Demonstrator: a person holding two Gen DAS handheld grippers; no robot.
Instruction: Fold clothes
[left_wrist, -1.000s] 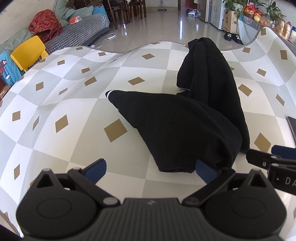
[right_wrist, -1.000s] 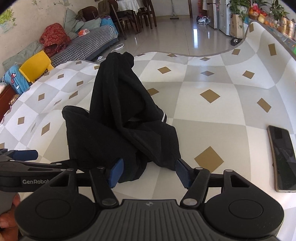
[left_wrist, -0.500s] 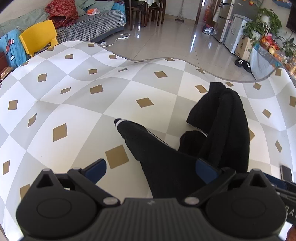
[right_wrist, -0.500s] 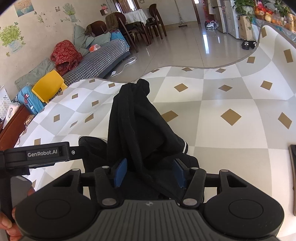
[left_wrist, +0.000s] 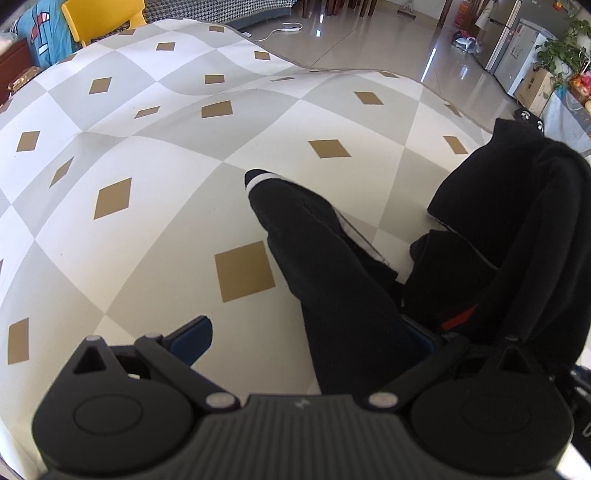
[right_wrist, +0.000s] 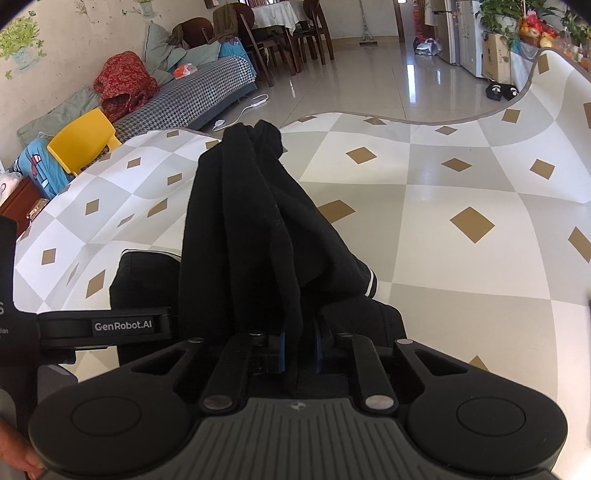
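My right gripper (right_wrist: 300, 345), open a second ago, is closing on a bunched fold of the black garment (right_wrist: 251, 236) on the checked tablecloth (right_wrist: 461, 266); my left gripper (left_wrist: 306, 338) stays apart, a sleeve between its jaws; lifting can likely begin.

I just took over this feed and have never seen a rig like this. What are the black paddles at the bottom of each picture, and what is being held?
They are two handheld grippers, each with a camera looking along its fingers. In the right-hand view, the right gripper is closing its jaws on a bunched fold of the black garment. In the left-hand view, the left gripper stands open, with a black trouser leg lying between its fingers. Everything rests on a checked table cover.
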